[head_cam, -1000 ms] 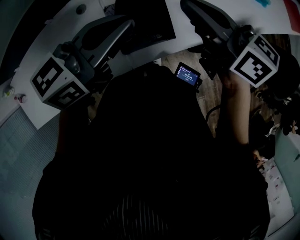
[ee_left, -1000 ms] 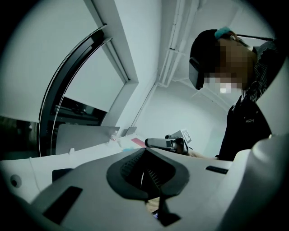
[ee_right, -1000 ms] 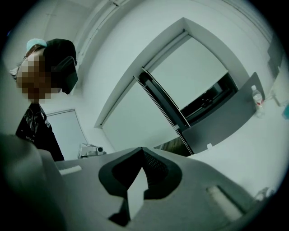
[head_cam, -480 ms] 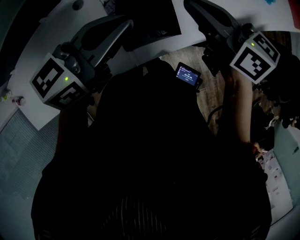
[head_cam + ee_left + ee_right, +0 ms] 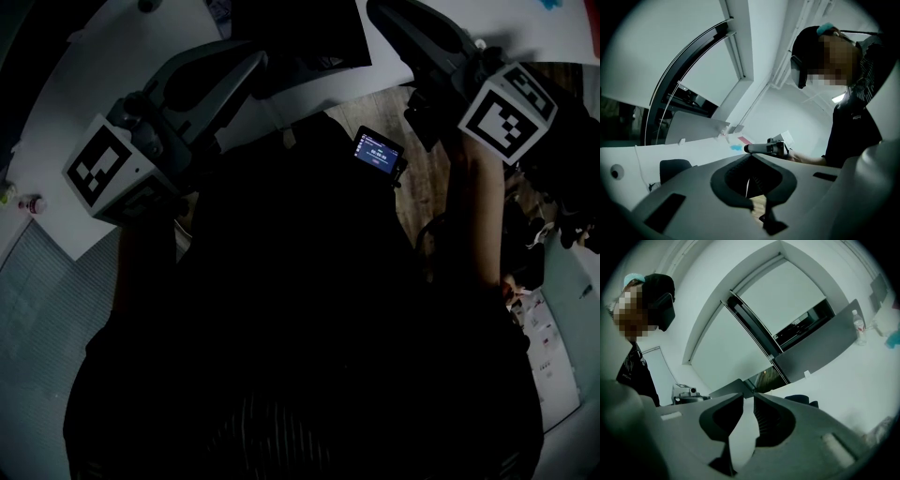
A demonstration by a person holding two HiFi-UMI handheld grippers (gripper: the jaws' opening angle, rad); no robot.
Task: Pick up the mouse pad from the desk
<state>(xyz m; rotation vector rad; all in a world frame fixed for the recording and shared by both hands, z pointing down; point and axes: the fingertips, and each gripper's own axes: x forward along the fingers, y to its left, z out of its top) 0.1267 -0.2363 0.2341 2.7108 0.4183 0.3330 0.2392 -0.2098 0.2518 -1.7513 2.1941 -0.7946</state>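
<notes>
The black mouse pad lies flat on the white desk at the top of the head view, between the two grippers' tips. My left gripper reaches toward its left edge; in the left gripper view its tips meet with nothing held. My right gripper points in from the right. In the right gripper view a narrow slit of white desk shows between its pads; the jaws have just been opening and nothing is between them. Whether either tip touches the pad I cannot tell.
My dark torso fills the middle of the head view, with a small lit screen on it. Wooden floor shows right of the desk edge. A small bottle stands at the desk's left edge. A grey partition runs behind the desk.
The whole head view has slid upward slightly, so the pad and desk edge sit higher in the picture. Both grippers hold nearly the same places.
</notes>
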